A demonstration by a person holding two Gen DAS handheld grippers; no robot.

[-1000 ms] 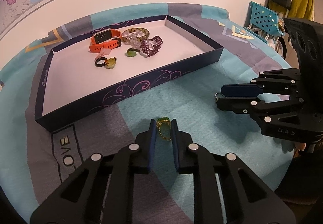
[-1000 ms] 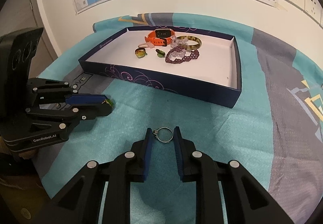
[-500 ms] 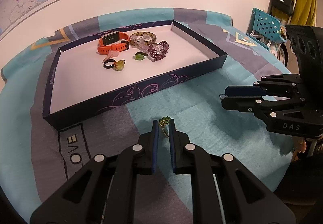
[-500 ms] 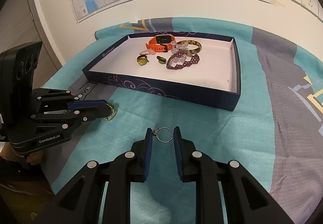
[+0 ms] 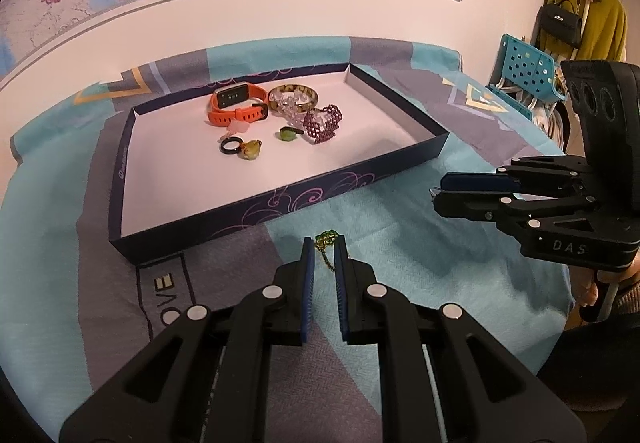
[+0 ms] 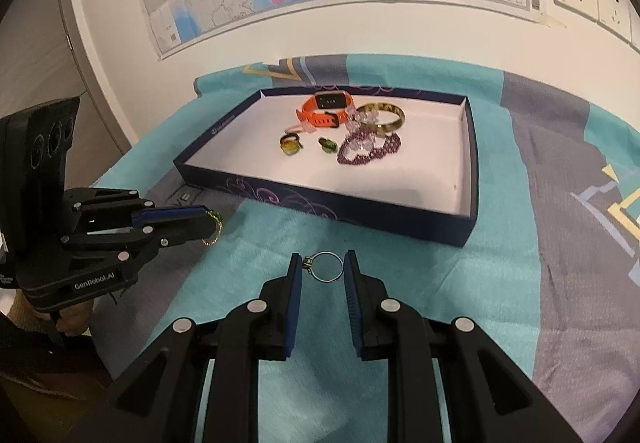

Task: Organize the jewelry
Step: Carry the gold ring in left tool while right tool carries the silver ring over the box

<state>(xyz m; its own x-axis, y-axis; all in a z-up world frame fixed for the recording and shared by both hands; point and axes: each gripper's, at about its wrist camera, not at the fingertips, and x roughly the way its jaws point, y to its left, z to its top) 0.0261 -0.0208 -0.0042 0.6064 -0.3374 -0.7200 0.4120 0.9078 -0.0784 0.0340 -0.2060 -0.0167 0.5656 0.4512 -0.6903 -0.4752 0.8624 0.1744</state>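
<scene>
Left wrist view: left claw is closed on a green-and-gold chain piece, lifted clear of the bench cloth near the front edge; a short run of chain hangs between the pads.
Right wrist view: right claw is narrowly parted and pinching a silver ring across its width, also clear of the cloth.
Tray location: the dark-walled jewelry tray sits toward the bench's back edge, beyond both claws.
Tray contents: orange watch, gold bangle, purple bead bracelet, black ring and other small rings, grouped at the tray's far end.
Step in hand (judgement): carrying both pieces to the tray; neither is yet over its front wall.
Ring orientation: ring stands roughly on edge, its opening facing the right wrist camera, its setting against the left-hand pad.
Chain orientation: long axis runs down from the green cluster at the tips toward the claw body.
Recommended handling: raise each claw above the front wall before advancing, hold pressure until over the white floor, and release low on bare floor to prevent rolling or tangling.
</scene>
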